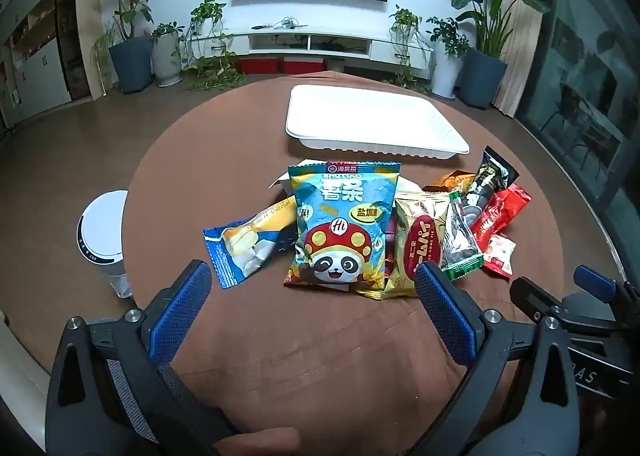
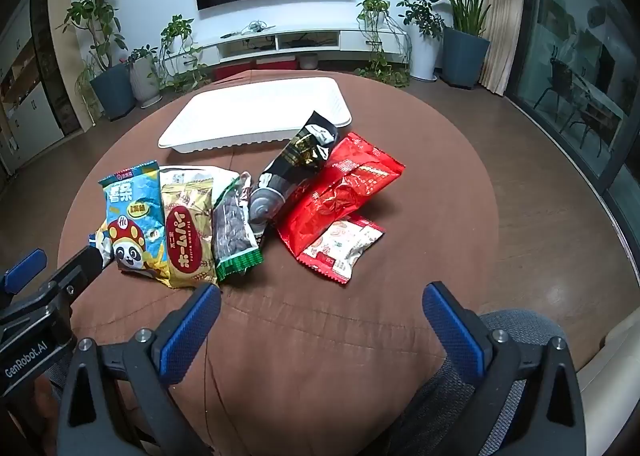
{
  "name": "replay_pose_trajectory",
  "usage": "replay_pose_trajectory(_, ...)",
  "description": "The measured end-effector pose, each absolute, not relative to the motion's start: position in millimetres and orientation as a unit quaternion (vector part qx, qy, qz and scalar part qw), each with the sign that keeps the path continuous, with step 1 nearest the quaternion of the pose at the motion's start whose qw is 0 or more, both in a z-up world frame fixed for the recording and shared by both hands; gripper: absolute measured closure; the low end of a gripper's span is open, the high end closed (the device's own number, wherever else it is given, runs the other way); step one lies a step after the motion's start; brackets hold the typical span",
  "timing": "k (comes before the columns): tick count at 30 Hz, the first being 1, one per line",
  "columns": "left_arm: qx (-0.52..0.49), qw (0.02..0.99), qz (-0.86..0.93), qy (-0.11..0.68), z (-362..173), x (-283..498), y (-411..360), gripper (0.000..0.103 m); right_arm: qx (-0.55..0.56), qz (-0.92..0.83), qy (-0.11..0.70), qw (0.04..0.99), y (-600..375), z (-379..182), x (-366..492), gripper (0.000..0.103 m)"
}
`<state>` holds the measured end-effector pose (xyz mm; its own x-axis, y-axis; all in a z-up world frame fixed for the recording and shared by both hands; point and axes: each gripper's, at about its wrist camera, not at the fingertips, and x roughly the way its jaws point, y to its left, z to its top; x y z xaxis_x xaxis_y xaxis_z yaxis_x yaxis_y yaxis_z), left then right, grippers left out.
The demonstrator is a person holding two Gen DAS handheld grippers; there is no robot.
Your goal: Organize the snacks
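Your left gripper (image 1: 312,288): jaws spread wide, nothing between them, near the panda snack bag (image 1: 342,224) | your right gripper (image 2: 320,304): spread wide, empty, near the red packet (image 2: 340,192) | snacks: clustered on brown table (image 2: 320,336) | white tray (image 1: 372,120): beyond the pile.

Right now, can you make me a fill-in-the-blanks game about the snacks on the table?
1. The white tray behind the snacks holds ____ snacks.
2. The blue snack bag shows a cartoon ____.
3. The small white-and-red packet lies partly under the big ____ bag.
4. Both the left gripper and the right gripper have their blue fingers wide ____.

Missing words: no; panda; red; open
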<state>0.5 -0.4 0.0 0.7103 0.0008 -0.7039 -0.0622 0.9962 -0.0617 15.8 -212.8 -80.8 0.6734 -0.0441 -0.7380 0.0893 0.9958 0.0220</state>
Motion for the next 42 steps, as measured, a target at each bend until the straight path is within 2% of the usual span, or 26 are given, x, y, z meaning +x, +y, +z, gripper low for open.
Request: replay_pose_trajectory(42, -0.034, 0.926, 0.018, 0.377, -0.8, -2.2, -5.0, 0.000, 0.018, -0.036, 0.400, 0.916, -206.8, -79.2, 15.2, 0.000)
